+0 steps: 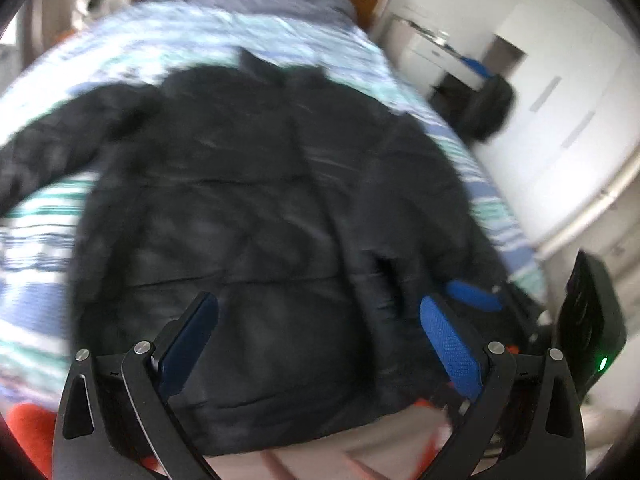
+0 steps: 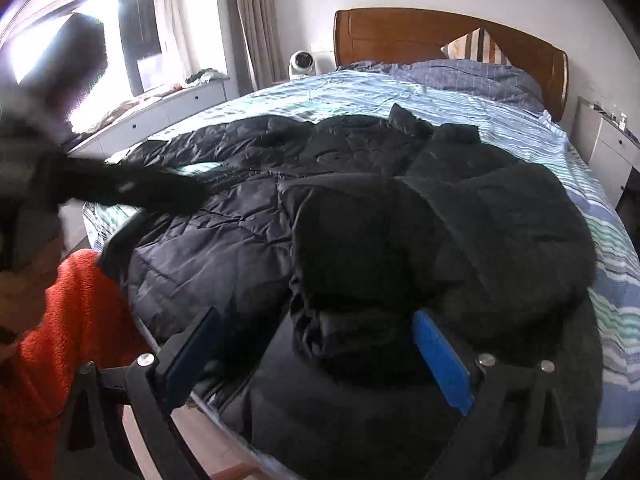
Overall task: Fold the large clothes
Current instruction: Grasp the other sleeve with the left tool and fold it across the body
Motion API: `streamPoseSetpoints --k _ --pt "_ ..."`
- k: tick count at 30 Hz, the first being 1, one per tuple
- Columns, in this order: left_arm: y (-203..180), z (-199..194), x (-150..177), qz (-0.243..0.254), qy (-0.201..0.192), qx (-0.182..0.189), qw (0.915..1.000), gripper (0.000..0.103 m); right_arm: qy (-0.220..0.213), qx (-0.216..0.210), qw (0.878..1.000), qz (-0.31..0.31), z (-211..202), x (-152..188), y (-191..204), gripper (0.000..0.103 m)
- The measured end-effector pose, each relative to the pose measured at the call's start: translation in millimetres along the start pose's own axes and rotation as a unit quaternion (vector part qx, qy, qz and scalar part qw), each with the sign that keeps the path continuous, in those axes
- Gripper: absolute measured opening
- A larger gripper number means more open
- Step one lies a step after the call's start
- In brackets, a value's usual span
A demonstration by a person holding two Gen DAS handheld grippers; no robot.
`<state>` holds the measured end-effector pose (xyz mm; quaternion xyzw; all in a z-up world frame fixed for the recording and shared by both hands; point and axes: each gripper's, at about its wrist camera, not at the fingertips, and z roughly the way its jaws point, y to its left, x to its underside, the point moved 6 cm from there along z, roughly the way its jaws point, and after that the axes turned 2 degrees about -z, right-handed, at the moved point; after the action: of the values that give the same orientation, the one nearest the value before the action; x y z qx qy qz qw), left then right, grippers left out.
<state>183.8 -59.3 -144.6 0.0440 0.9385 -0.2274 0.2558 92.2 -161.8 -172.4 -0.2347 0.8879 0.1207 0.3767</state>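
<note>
A black padded jacket (image 2: 360, 216) lies spread on the striped bed cover (image 2: 520, 128), collar toward the wooden headboard (image 2: 400, 32). One sleeve is folded across the jacket's body; the other sleeve (image 1: 60, 136) reaches outward over the cover. The left gripper (image 1: 320, 344) hovers above the jacket's hem, jaws wide, nothing between them. The right gripper (image 2: 316, 356) stands at the hem, jaws wide around the folded sleeve's cuff, pads not pressing. No legible writing or label shows on the jacket.

Black gripper frames, blue textured pads (image 1: 450, 344), silver screws; fuzzy orange sleeve (image 2: 72, 320).
</note>
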Motion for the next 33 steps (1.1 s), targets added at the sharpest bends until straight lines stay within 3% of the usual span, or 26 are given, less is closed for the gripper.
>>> streamPoseSetpoints --k 1,4,5,6,7,8,9,14,18,21,22,25,33 --pt "-9.4 13.3 -3.2 0.007 0.017 0.02 0.9996 0.101 -0.003 0.003 1.0 0.004 -3.3 1.1 -0.6 0.098" --pt "-29.3 46.5 -10.1 0.03 0.034 0.017 0.9988 0.099 -0.011 0.012 0.999 0.028 -20.2 13.0 -7.8 0.098" --pt "-33.1 53.7 -11.5 0.034 0.035 0.013 0.9987 0.089 -0.012 0.017 0.999 0.037 -26.2 17.5 -11.0 0.098" --pt "-36.9 62.6 -12.9 0.039 0.039 0.008 0.9985 0.069 -0.013 0.021 0.999 0.043 -30.8 20.2 -13.4 0.098" --pt "-39.2 71.7 -13.5 0.043 0.048 0.003 0.9979 0.056 -0.014 0.025 0.999 0.046 -34.3 21.8 -15.5 0.098" --pt "-40.3 77.4 -13.6 0.043 0.056 0.005 0.9975 0.023 -0.017 0.033 0.998 0.05 -39.8 24.4 -19.0 0.098" --pt "-41.1 79.5 -14.9 0.039 0.058 0.007 0.9976 0.016 -0.019 0.041 0.998 0.054 -45.3 26.5 -23.7 0.098" --pt "-36.0 48.8 -49.0 0.06 0.01 -0.018 0.998 0.011 -0.031 0.059 0.993 0.097 -69.6 23.6 -63.2 0.098" --pt "1.1 26.5 -86.5 0.037 -0.029 -0.049 0.9977 0.011 -0.042 0.072 0.989 0.122 -75.7 1.1 -103.8 0.097" --pt "41.8 24.4 -110.3 0.022 -0.048 -0.094 0.9942 0.011 -0.039 0.068 0.986 0.149 -67.7 -23.3 -137.6 0.076" --pt "55.6 27.6 -115.8 0.016 -0.049 -0.109 0.9928 0.011 -0.032 0.066 0.985 0.159 -60.9 -30.2 -147.5 0.063" --pt "91.8 42.1 -122.7 -0.01 -0.037 -0.128 0.9911 0.011 -0.01 0.057 0.982 0.181 -40.0 -42.8 -169.0 0.044" --pt "116.2 61.1 -112.1 -0.023 -0.032 -0.127 0.9911 0.012 0.021 0.066 0.981 0.18 25.3 -103.2 -231.8 0.043"
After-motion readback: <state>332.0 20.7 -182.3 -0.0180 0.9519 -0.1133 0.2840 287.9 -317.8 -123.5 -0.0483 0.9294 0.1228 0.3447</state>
